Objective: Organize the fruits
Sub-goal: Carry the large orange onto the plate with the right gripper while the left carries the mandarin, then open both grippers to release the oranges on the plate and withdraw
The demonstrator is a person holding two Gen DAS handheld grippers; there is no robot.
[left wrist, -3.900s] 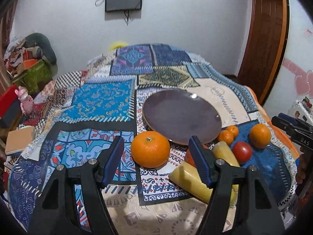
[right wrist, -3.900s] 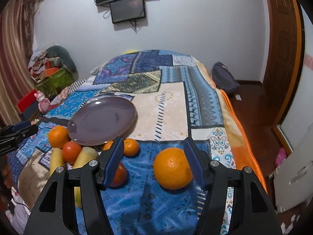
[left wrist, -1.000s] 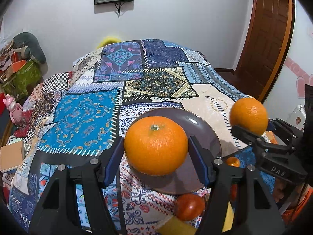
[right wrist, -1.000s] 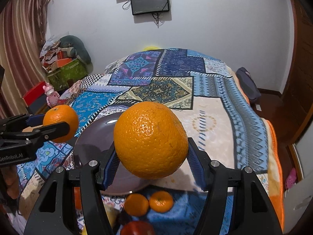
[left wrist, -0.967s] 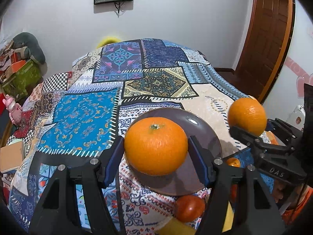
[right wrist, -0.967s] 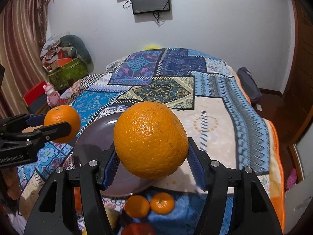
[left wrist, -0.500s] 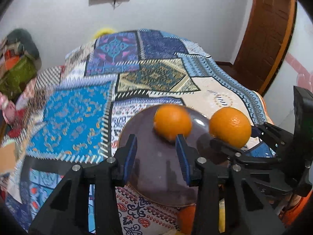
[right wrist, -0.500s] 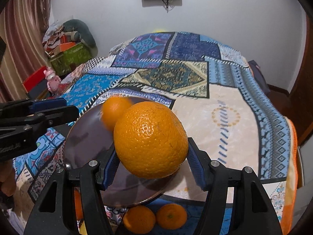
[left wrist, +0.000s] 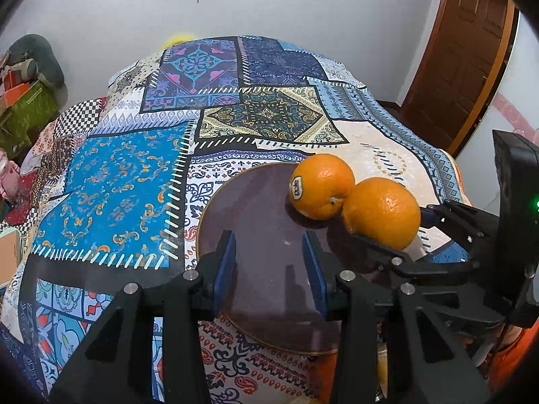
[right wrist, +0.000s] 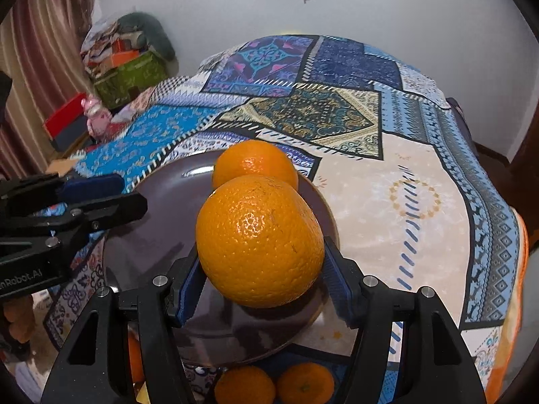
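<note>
A dark round plate (left wrist: 256,208) lies on the patchwork quilt. One large orange with a sticker (left wrist: 321,190) rests on the plate's far side, free of any gripper. My left gripper (left wrist: 268,239) hovers over the plate's middle, open with a narrow gap and nothing between its blue pads. My right gripper (right wrist: 261,256) is shut on a second large orange (right wrist: 259,239), held just above the plate's near right part. That held orange (left wrist: 382,213) touches the resting orange (right wrist: 254,161). In the right wrist view the left gripper (right wrist: 124,193) reaches in from the left over the plate (right wrist: 161,202).
Two small oranges (right wrist: 244,387) (right wrist: 305,383) lie on the quilt just in front of the plate, with more fruit partly hidden under the gripper. The quilt (left wrist: 118,185) covers a bed. Boxes and clutter (right wrist: 128,67) stand at the left; a wooden door (left wrist: 471,50) at the right.
The left gripper's orange has left its jaws and now lies on the plate, and those jaws stand narrower. Both grippers have come lower over the plate; the right one still grips its orange.
</note>
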